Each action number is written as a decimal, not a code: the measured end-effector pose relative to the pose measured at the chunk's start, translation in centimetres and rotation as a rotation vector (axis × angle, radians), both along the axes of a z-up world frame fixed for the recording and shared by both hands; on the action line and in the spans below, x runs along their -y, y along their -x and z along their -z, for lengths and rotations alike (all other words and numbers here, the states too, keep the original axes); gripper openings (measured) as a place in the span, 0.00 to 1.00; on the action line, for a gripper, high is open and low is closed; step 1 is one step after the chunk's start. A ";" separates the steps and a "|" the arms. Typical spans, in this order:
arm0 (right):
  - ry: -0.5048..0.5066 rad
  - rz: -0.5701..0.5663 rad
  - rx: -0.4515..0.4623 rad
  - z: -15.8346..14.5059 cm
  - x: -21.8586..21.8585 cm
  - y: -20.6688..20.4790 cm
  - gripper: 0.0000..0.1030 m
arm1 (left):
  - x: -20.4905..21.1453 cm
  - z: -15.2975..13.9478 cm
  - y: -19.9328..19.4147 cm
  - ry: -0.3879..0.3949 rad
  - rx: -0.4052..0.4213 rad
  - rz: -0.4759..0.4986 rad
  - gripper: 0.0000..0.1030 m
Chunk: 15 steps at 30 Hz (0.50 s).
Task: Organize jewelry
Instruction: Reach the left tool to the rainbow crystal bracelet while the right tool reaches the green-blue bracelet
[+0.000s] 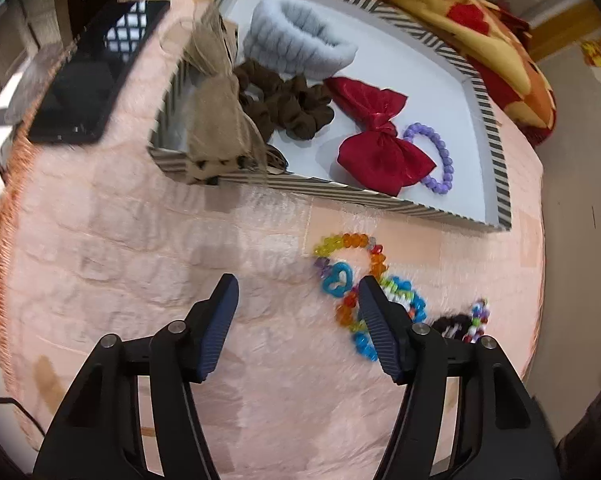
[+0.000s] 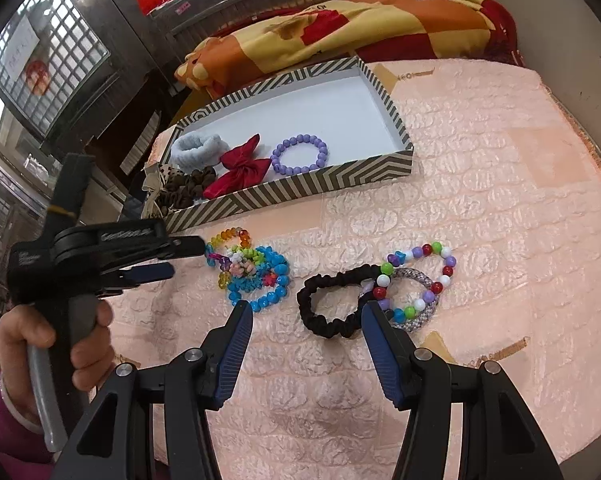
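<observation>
A striped box point(image 2: 300, 190) point(image 1: 380, 200) holds a grey fluffy band point(image 1: 296, 46), a brown scrunchie point(image 1: 288, 108), a red bow point(image 1: 376, 140) and a purple bead bracelet point(image 2: 299, 155) point(image 1: 436, 156). On the pink cloth lie a rainbow bead bracelet point(image 1: 356, 242) point(image 2: 228, 236), a blue bead bracelet point(image 2: 260, 280), a black scrunchie point(image 2: 328, 300), a multicolour bead bracelet point(image 2: 420, 268) and a grey braided band point(image 2: 424, 288). My left gripper point(image 1: 298, 292) point(image 2: 172, 258) is open and empty, just left of the rainbow bracelet. My right gripper point(image 2: 306, 320) is open and empty in front of the black scrunchie.
A beige bow point(image 1: 216, 120) hangs over the box's left edge. A black tray point(image 1: 88, 80) lies at the table's left. A red and yellow blanket point(image 2: 340, 32) is behind the box. The table edge point(image 2: 596, 168) runs down the right.
</observation>
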State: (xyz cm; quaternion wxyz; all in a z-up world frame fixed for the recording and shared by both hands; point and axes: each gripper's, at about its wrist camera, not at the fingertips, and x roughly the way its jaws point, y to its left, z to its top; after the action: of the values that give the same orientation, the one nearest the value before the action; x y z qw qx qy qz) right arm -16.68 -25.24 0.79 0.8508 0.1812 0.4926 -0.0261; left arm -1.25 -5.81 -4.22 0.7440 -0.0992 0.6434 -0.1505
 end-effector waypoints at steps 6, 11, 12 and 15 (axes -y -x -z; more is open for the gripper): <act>-0.010 -0.017 -0.018 0.4 0.1 -1.1 0.53 | 1.9 1.1 -0.5 -0.040 -0.027 -0.012 0.62; -0.015 -0.039 -0.026 0.9 0.1 -2.4 0.53 | 2.8 1.0 -0.7 -0.053 -0.005 0.020 0.35; -0.015 -0.042 -0.027 0.9 0.0 -2.5 0.53 | 3.1 1.1 -0.8 -0.068 0.000 0.039 0.18; -0.017 -0.061 -0.032 1.2 -0.2 -3.5 0.53 | 3.1 1.2 -0.7 -0.081 0.017 0.084 0.09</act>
State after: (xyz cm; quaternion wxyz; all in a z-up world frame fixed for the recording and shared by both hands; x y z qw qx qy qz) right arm -13.23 -25.06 -0.40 0.8415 0.1728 0.5119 0.0009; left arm -0.51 -8.93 -5.38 0.7458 -0.0409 0.6463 -0.1562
